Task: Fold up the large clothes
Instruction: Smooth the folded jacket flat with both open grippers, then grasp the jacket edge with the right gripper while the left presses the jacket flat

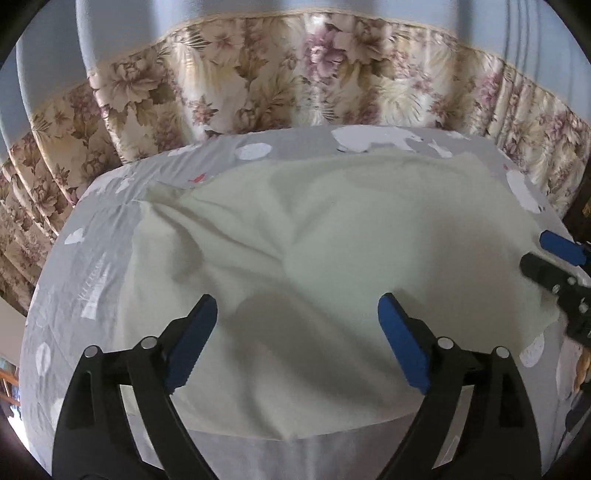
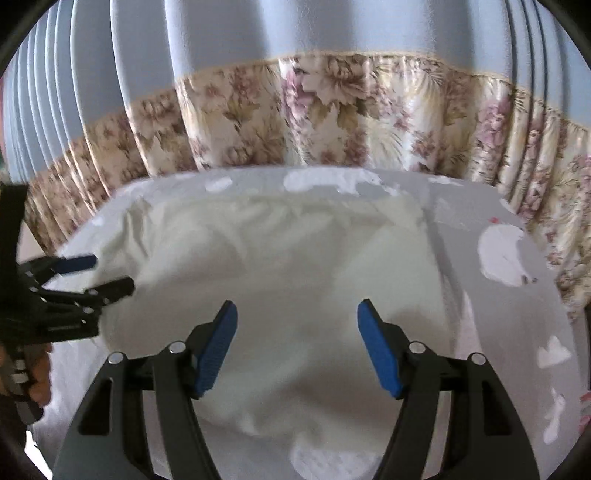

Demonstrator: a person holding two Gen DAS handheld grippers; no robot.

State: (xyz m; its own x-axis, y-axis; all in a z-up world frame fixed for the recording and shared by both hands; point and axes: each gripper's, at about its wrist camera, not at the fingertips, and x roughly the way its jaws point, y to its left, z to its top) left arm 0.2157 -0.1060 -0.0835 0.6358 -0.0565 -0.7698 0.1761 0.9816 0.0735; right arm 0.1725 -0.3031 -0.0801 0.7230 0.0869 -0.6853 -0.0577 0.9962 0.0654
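Observation:
A large cream garment (image 1: pixel 314 251) lies crumpled and partly folded on a grey bed sheet (image 1: pixel 92 266) with white animal prints. My left gripper (image 1: pixel 297 306) is open and empty, hovering over the garment's near part. My right gripper (image 2: pixel 297 312) is open and empty above the same garment (image 2: pixel 295 266). The right gripper (image 1: pixel 535 254) also shows at the right edge of the left wrist view, by the garment's right edge. The left gripper (image 2: pixel 110 273) shows at the left of the right wrist view, open, by the garment's left edge.
A floral curtain (image 1: pixel 295 74) with a pale blue upper part (image 2: pixel 295 29) hangs right behind the far edge of the bed. The sheet (image 2: pixel 517 332) extends to the right of the garment. A hand (image 2: pixel 37 376) holds the left gripper.

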